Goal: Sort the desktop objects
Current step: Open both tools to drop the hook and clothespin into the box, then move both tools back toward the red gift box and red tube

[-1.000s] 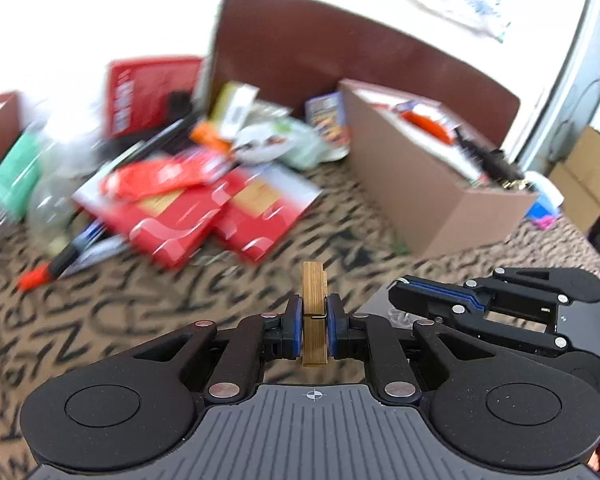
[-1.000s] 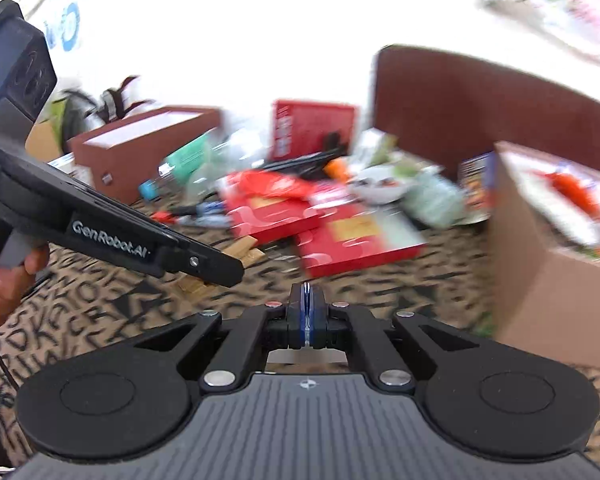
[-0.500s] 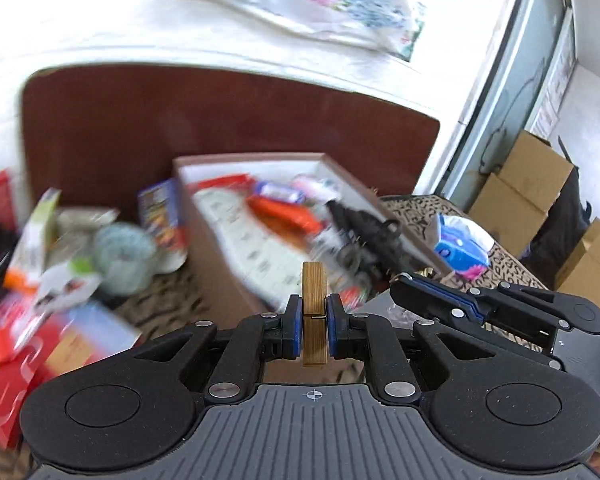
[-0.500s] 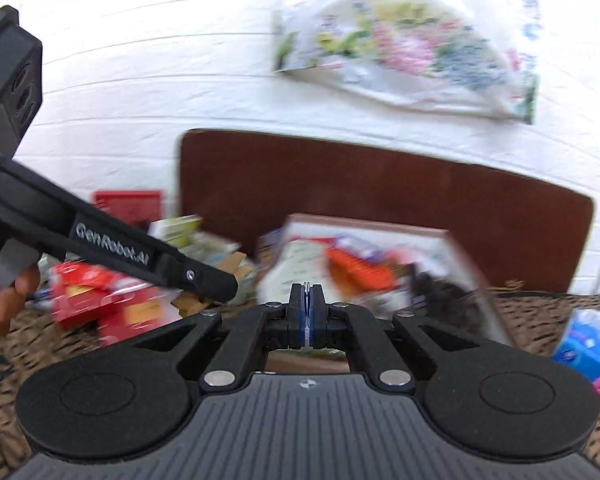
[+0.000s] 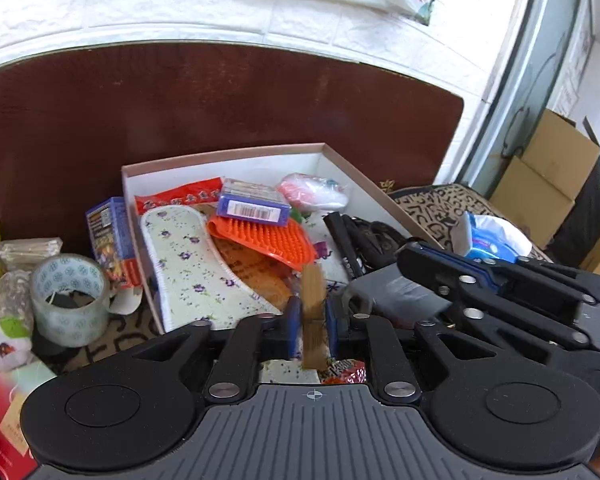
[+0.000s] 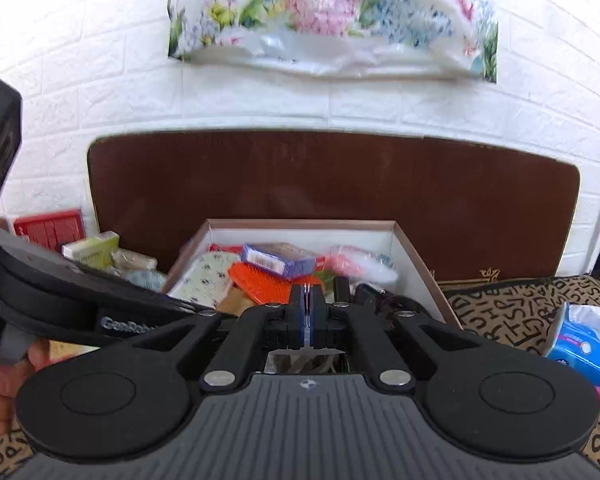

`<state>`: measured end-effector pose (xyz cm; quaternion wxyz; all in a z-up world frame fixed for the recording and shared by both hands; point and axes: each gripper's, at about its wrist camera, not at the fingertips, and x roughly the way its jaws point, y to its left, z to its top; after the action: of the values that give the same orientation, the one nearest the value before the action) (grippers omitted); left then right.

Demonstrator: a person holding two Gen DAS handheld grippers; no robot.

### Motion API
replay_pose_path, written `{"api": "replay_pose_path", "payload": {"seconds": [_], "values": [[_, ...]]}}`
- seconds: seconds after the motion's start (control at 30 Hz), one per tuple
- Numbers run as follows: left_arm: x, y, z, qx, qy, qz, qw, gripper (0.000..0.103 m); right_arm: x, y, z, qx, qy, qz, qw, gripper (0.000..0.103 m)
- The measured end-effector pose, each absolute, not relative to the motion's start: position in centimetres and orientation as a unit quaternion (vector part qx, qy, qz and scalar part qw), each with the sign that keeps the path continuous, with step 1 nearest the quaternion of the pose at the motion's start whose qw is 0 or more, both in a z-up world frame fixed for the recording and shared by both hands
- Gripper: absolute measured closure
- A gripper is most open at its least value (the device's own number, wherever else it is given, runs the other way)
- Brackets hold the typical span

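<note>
My left gripper (image 5: 313,322) is over the near end of an open cardboard box (image 5: 224,155). A small wooden piece (image 5: 314,312) stands between its jaws, blurred, with narrow gaps to the blue pads on both sides. The box holds a floral insole (image 5: 192,268), an orange bristle brush (image 5: 268,240), a blue carton (image 5: 254,202), a red packet and black items. My right gripper (image 6: 307,312) is shut and empty, just right of the left one, facing the same box (image 6: 300,224).
A tape roll (image 5: 70,300), a blue carton (image 5: 108,236) and wrapped items lie left of the box. Red packs (image 5: 0,432) sit at the near left. A blue tissue pack (image 5: 488,240) lies right. A brown headboard (image 5: 220,100) backs the patterned surface.
Both grippers swung right from the loose clutter to the box and moved closer over it. The left jaws have loosened slightly around the wooden piece, which now looks blurred.
</note>
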<state>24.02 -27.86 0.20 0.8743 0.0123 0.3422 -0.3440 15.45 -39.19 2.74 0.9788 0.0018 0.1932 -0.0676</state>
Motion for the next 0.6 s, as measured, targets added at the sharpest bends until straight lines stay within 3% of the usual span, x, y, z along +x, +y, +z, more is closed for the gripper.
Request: {"api": "replay_pose_path", "payload": {"seconds": [0.07, 0.1, 0.13, 0.17, 0.23, 0.37, 0.6], "values": [[23.7, -27.5, 0.2, 0.023, 0.324, -0.323, 0.889, 0.034, 15.2, -39.5, 2.4, 0.0, 0.187, -0.086, 0.979, 0.07], [23.6, -27.2, 0.1, 0.024, 0.317, -0.312, 0.895, 0.026, 15.0, -39.8, 2.3, 0.002, 0.183, -0.094, 0.979, 0.065], [23.6, -26.8, 0.0, 0.019, 0.313, -0.304, 0.899, 0.013, 14.7, -40.2, 2.3, 0.008, 0.18, -0.103, 0.978, 0.052], [23.6, -26.3, 0.0, 0.007, 0.312, -0.299, 0.902, 0.007, 14.4, -40.5, 2.2, 0.015, 0.177, -0.114, 0.978, 0.035], [23.7, -25.3, -0.2, -0.019, 0.32, -0.298, 0.899, 0.004, 13.7, -40.9, 2.1, 0.022, 0.169, -0.123, 0.978, 0.022], [22.5, -23.6, -0.9, -0.037, 0.337, -0.291, 0.895, 0.0, 12.4, -40.0, 1.7, 0.017, 0.161, -0.132, 0.978, 0.009], [18.6, -19.1, -2.8, -0.065, 0.338, -0.263, 0.902, 0.0, 10.5, -36.4, 0.8, 0.018, 0.17, -0.12, 0.978, 0.004]]}}
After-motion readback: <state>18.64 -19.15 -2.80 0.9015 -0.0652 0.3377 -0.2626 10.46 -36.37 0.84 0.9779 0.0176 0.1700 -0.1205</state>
